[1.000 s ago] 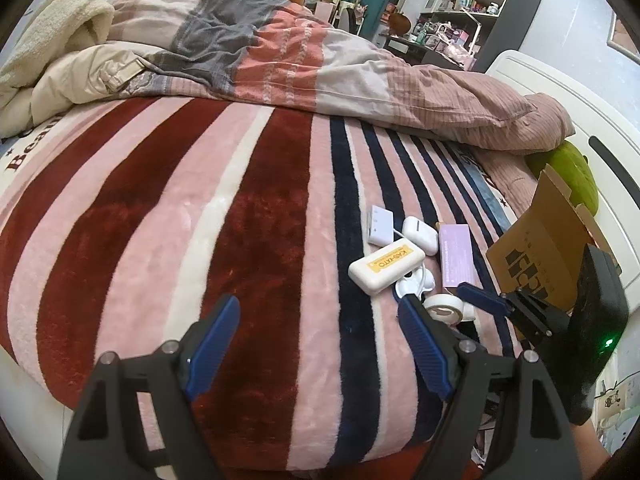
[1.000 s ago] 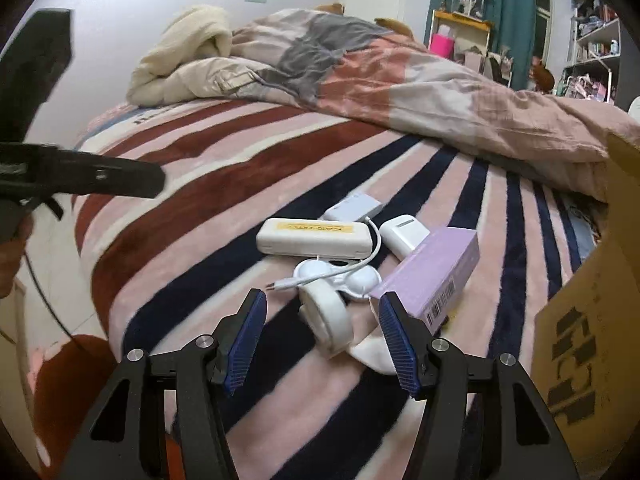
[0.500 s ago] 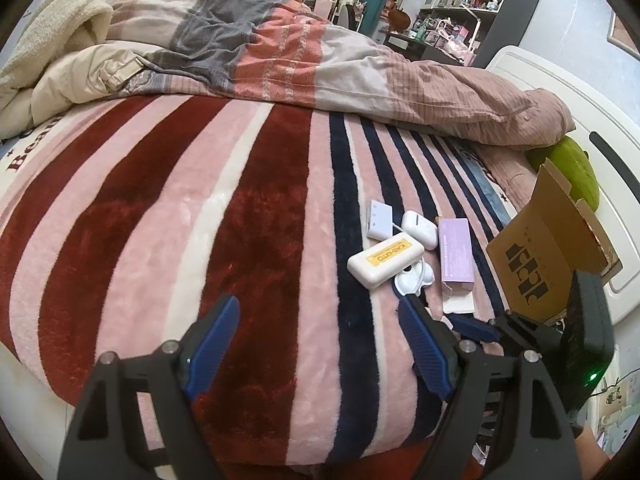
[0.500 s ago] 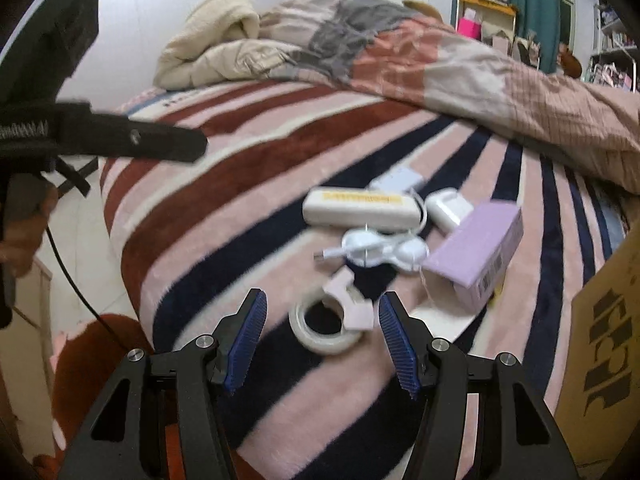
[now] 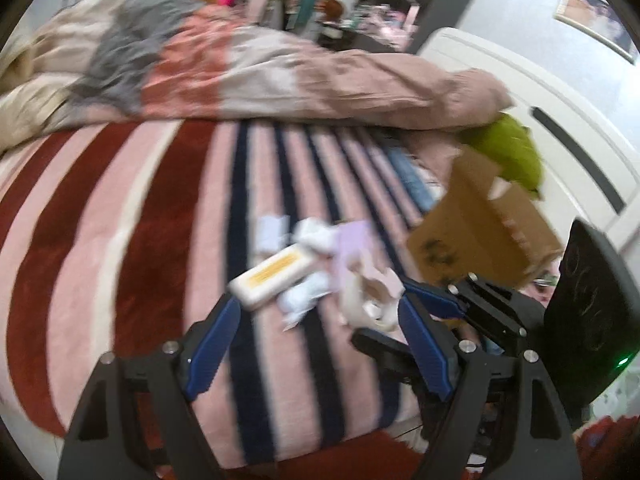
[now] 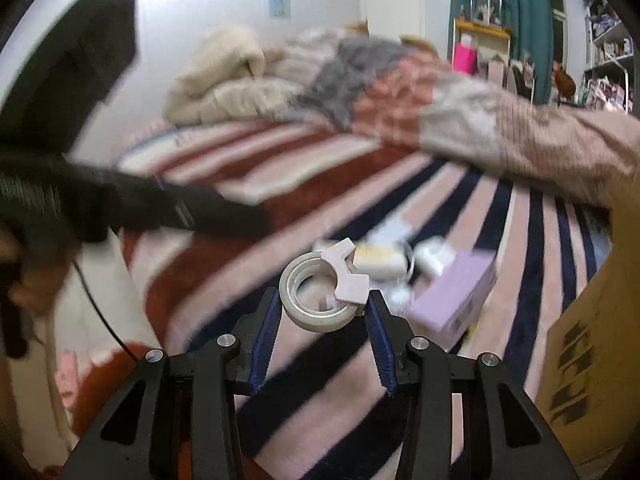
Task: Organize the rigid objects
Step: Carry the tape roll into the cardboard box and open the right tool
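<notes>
Between right pads (image 6: pixel 267 322): tape roll (image 6: pixel 318 300)

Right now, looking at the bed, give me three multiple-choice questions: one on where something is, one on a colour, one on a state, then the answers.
1. Where is the tape roll?
A. Between the right tool's fingers
B. Inside the cardboard box
C. On the folded duvet

2. What colour is the small carton beside the tape roll?
A. Green
B. Lilac
C. Black

3. What is the left tool doing?
A. Gripping the white case
B. Holding the box flap
C. Open, holding nothing

Answers: 1 A, the roll sits between the blue pads as the jaws are closing; 2 B, its faces look pale purple; 3 C, only striped blanket shows between its fingers.
</notes>
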Tool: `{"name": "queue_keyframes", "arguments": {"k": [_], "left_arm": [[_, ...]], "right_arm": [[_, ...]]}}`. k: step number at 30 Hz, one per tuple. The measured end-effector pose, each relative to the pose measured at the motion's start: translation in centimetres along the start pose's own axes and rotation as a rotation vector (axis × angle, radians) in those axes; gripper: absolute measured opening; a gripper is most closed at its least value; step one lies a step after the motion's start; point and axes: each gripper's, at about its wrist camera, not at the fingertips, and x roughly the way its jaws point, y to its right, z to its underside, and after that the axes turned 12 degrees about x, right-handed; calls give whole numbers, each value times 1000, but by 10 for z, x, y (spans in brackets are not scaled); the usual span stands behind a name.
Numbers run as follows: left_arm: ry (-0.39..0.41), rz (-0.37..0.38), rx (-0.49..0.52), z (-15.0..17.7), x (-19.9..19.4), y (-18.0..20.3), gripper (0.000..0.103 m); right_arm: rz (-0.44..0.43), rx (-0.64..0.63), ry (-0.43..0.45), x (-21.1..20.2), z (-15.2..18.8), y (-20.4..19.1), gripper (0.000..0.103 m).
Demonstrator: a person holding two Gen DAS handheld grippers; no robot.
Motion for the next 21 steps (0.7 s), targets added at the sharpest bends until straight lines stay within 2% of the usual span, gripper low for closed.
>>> {"name": "queue_keyframes", "arguments": {"k": [2, 4, 5, 10, 14, 17, 21], "left_arm": [[22, 75, 40, -22, -1, 20, 57], [27, 137, 81, -43, -1, 39, 43], [28, 142, 110, -53, 0, 49, 36], [7, 163, 221, -96, 18, 100, 34], [-58, 215, 289, -124, 54, 146, 34], [-121, 247, 321, -136, 84, 172, 34], [-225, 303, 330, -146, 128, 200, 34]], "right_arm": [[-8, 5, 40, -17, -14, 1, 39], [-7, 0, 76, -34, -27, 5, 39], [-1, -7, 101, -45, -32, 9, 39], [75, 2, 182, -82, -43, 38, 38], [134, 77, 203, -108, -45, 79, 38], [198, 136, 180, -120, -43, 112, 38], [276, 224, 88, -125, -38, 153, 38]]}}
